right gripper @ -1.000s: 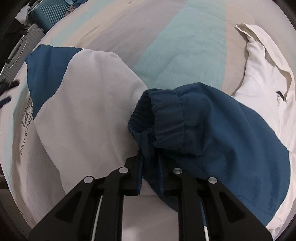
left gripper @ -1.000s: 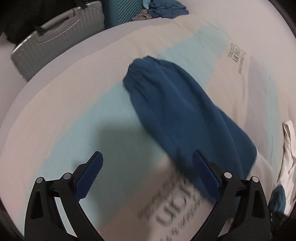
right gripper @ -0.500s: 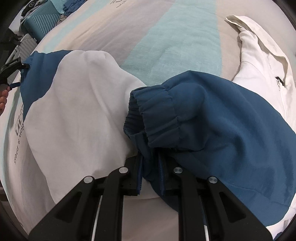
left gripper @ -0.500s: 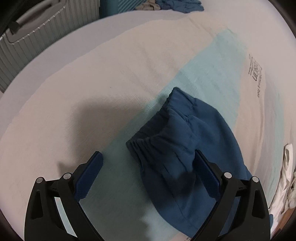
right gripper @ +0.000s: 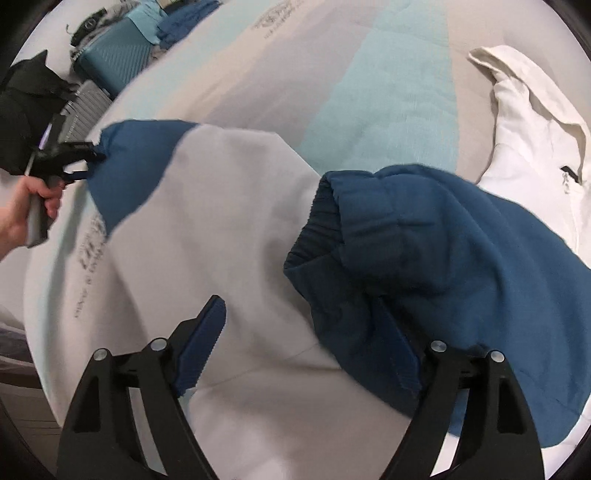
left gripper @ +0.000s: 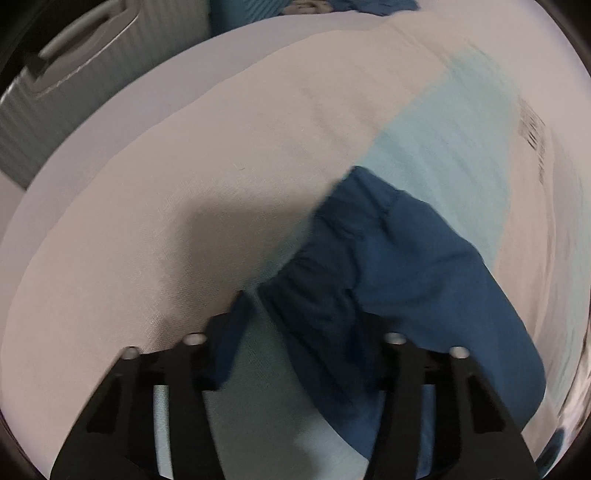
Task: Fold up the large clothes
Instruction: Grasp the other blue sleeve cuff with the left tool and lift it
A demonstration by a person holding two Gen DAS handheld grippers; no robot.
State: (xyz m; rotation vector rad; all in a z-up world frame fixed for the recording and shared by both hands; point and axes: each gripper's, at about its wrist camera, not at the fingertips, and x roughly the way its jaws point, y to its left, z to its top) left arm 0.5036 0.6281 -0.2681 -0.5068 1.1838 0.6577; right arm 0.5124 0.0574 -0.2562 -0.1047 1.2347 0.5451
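A large white and blue top (right gripper: 229, 236) lies spread on the bed. Its right blue sleeve (right gripper: 443, 251) is folded in over the white body, cuff toward the middle. My right gripper (right gripper: 306, 339) is open just in front of that cuff, and the right finger lies under its edge. In the left wrist view the other blue sleeve's cuff (left gripper: 343, 280) sits between the jaws of my left gripper (left gripper: 306, 325), which are partly closed around it. From the right wrist view the left gripper (right gripper: 79, 162) shows at the far sleeve's end (right gripper: 129, 166).
The bed cover (right gripper: 388, 110) has beige, grey and light teal stripes. A white garment (right gripper: 535, 140) lies at the right. A grey suitcase (left gripper: 74, 85) and a teal suitcase (right gripper: 118, 70) stand beyond the bed's edge, with more blue cloth (right gripper: 184, 18) near them.
My right gripper has opened and let go of the blue cuff, which now rests on the white body. My left gripper has moved onto the other cuff and its jaws have narrowed.
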